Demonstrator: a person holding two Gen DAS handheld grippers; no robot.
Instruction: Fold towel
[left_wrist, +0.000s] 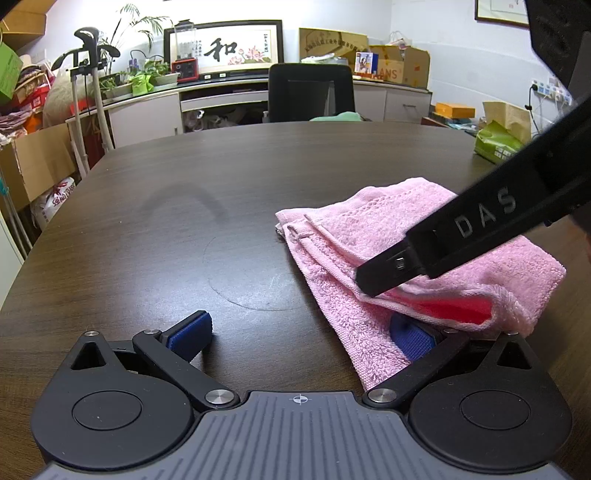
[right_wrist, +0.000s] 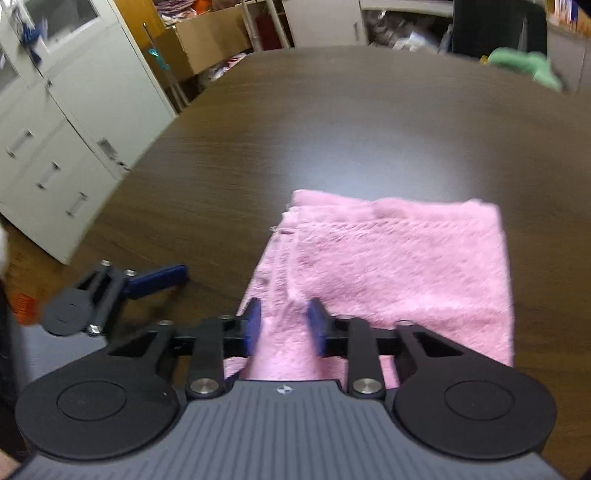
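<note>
Right gripper (right_wrist: 283, 325) pinches a bunched ridge of the pink towel (right_wrist: 406, 266) on a dark wooden table (right_wrist: 295, 129).

In the right wrist view, the two blue pads (right_wrist: 255, 325) press on a raised hump of cloth at lower centre, while the rest of the folded towel lies flat toward the centre right of the frame. In the left wrist view, the left gripper (left_wrist: 301, 338) stands spread wide at the bottom of the frame: one blue pad sits bare on the table at lower left, the other is tucked under the towel's near edge at lower right, not clamping it. The right gripper's black finger reaches in from the upper right onto the towel's top layer. A black chair (left_wrist: 310, 92) stands behind the table.
</note>
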